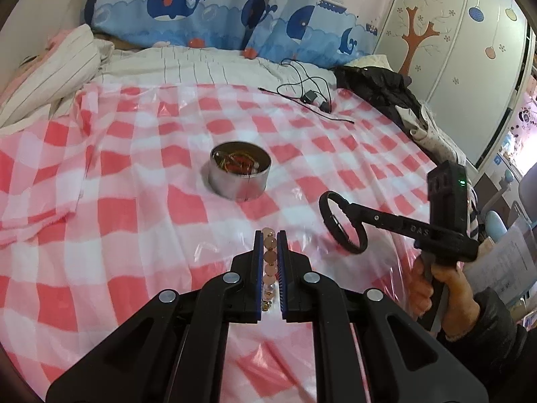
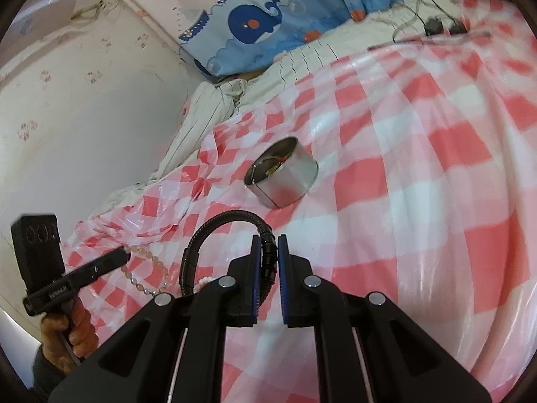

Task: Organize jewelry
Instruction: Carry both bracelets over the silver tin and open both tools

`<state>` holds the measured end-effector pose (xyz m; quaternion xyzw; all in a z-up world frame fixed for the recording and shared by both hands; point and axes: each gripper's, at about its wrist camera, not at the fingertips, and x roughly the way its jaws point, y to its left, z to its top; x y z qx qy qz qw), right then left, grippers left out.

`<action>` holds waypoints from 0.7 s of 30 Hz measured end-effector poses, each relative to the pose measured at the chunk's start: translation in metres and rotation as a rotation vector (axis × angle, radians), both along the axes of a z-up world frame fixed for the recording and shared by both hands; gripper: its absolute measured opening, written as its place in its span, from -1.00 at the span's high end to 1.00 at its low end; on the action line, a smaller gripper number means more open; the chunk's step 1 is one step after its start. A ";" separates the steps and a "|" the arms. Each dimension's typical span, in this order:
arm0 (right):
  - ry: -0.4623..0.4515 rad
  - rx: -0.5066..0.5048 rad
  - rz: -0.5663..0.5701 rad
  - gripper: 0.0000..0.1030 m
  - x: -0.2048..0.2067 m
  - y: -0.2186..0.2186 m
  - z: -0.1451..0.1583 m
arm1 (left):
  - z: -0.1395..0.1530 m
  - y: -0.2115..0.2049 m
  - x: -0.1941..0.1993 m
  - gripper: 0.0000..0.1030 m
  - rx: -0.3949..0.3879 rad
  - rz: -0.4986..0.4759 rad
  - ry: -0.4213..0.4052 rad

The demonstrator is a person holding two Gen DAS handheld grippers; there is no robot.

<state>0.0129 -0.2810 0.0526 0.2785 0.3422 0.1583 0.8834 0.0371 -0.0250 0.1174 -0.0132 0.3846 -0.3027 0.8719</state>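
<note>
My left gripper [image 1: 270, 235] is shut on a pink beaded bracelet [image 1: 269, 255], held above the checked cloth; the beads also hang from it in the right wrist view [image 2: 152, 262]. My right gripper [image 2: 268, 240] is shut on a black ring bracelet [image 2: 214, 231], which also shows in the left wrist view [image 1: 342, 221] at the right. A round metal tin [image 1: 240, 174] holding reddish and gold jewelry stands on the cloth ahead of both grippers, also in the right wrist view [image 2: 283, 176].
A red-and-white checked plastic cloth [image 1: 134, 201] covers the bed. A black cable with a charger [image 1: 310, 95] lies at the far side. Dark clothes [image 1: 379, 84] lie at the far right. Whale-print curtains [image 1: 188, 6] and striped bedding [image 1: 60, 67] are behind.
</note>
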 end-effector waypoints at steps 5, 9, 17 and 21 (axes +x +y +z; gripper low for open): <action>-0.026 -0.123 0.010 0.80 0.027 0.012 0.021 | 0.002 -0.023 0.031 0.87 -0.001 0.017 -0.029; -0.024 -0.199 0.009 0.80 0.058 0.017 0.027 | 0.002 -0.041 0.064 0.87 -0.036 0.025 -0.032; -0.036 -0.323 0.024 0.80 0.115 0.029 0.033 | -0.005 -0.069 0.128 0.87 -0.119 0.033 -0.016; -0.024 -0.357 0.022 0.80 0.144 0.033 0.025 | -0.023 -0.074 0.160 0.86 -0.152 0.057 0.019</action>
